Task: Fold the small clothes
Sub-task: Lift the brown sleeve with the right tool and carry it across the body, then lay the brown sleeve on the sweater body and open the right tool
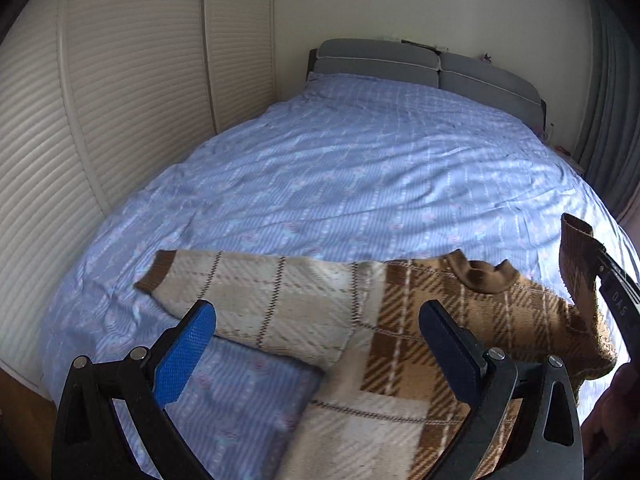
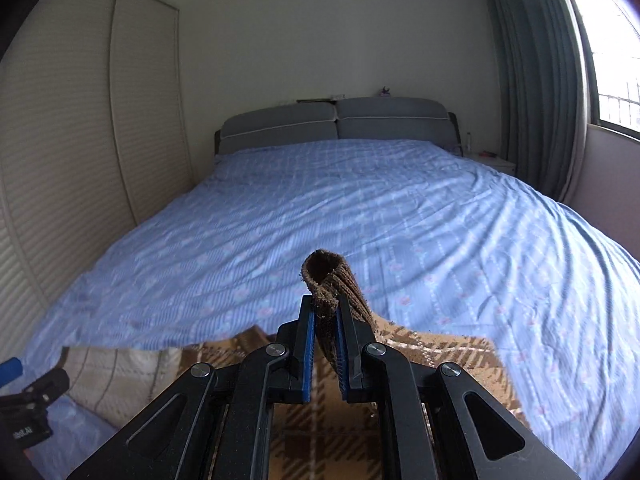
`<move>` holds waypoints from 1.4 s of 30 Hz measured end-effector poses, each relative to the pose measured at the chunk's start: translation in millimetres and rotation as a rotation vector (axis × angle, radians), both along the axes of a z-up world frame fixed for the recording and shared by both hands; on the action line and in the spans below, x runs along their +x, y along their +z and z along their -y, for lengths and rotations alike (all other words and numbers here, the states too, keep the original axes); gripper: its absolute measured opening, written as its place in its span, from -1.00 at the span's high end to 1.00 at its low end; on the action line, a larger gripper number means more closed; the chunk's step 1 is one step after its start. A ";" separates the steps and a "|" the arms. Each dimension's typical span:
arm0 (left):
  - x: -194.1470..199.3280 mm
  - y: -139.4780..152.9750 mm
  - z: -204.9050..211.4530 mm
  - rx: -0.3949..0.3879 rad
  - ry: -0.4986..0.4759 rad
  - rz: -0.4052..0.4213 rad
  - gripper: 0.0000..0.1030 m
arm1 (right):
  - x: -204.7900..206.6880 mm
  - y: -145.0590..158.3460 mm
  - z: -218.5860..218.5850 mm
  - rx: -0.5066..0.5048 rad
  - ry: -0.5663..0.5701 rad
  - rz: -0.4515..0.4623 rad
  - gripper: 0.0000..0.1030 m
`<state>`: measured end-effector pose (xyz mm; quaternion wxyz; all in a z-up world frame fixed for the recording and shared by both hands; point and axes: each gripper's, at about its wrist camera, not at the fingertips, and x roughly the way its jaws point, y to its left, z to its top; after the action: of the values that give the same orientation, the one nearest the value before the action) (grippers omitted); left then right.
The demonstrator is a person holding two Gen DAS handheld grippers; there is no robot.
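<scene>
A small brown and cream plaid sweater (image 1: pixel 400 320) lies on the bed, its cream left sleeve (image 1: pixel 240 292) spread out to the left, collar (image 1: pixel 484 276) toward the headboard. My left gripper (image 1: pixel 320 344) is open and empty, hovering over the sweater's body. My right gripper (image 2: pixel 325 320) is shut on the brown ribbed cuff (image 2: pixel 332 276) of the right sleeve and holds it lifted above the sweater (image 2: pixel 420 352). The lifted sleeve (image 1: pixel 576 256) shows at the right edge of the left wrist view.
The bed is covered with a wrinkled blue patterned sheet (image 1: pixel 360 168) and has a grey padded headboard (image 2: pixel 336 124). Cream louvred wardrobe doors (image 1: pixel 100 100) run along the left. A grey-green curtain (image 2: pixel 532 80) and a window (image 2: pixel 616 48) are at the right.
</scene>
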<state>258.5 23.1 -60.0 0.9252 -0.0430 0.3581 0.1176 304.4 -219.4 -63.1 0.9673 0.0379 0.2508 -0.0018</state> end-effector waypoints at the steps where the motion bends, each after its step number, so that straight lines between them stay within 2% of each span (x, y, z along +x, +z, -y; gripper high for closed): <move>1: -2.0 -1.9 -9.4 -0.001 0.007 -0.003 -1.00 | 2.6 -6.0 -12.0 -0.007 0.012 -0.013 0.79; 7: -9.3 -16.2 -57.0 -0.027 0.052 -0.019 -1.00 | 4.3 -30.5 -81.2 -0.038 0.097 -0.069 0.80; 13: -12.7 -29.4 -86.8 -0.044 0.082 -0.035 -1.00 | 10.4 -57.8 -137.3 -0.064 0.169 -0.108 0.80; 21: -14.6 -41.3 -101.6 -0.054 0.084 -0.049 -1.00 | 21.8 -100.4 -161.6 -0.059 0.191 -0.228 0.79; 24: -15.0 -42.7 -99.3 -0.053 0.074 -0.051 -1.00 | 17.4 -105.1 -161.6 -0.043 0.213 -0.246 0.67; 26: -15.2 -42.5 -95.2 -0.052 0.060 -0.049 -1.00 | 9.9 -101.5 -157.3 -0.032 0.212 -0.233 0.28; 29: -15.9 -41.5 -83.6 -0.062 0.012 -0.031 -1.00 | -7.6 -89.7 -143.4 -0.005 0.199 -0.182 0.02; 32: -13.9 -43.4 -64.0 -0.066 -0.042 -0.028 -1.00 | -29.1 -76.5 -118.1 0.012 0.167 -0.141 -0.01; 36: -5.2 -50.6 -29.0 -0.077 -0.120 -0.037 -1.00 | -57.0 -63.6 -67.0 -0.012 0.063 -0.105 -0.01; 42: 15.8 -70.0 30.2 -0.066 -0.213 -0.072 -1.00 | -84.0 -65.0 25.2 -0.075 -0.133 -0.134 -0.02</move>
<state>274.4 -7.1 -130.0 0.9171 -0.0310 0.3974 0.0080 220.4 -244.6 -128.1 0.9469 0.0180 0.3114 -0.0778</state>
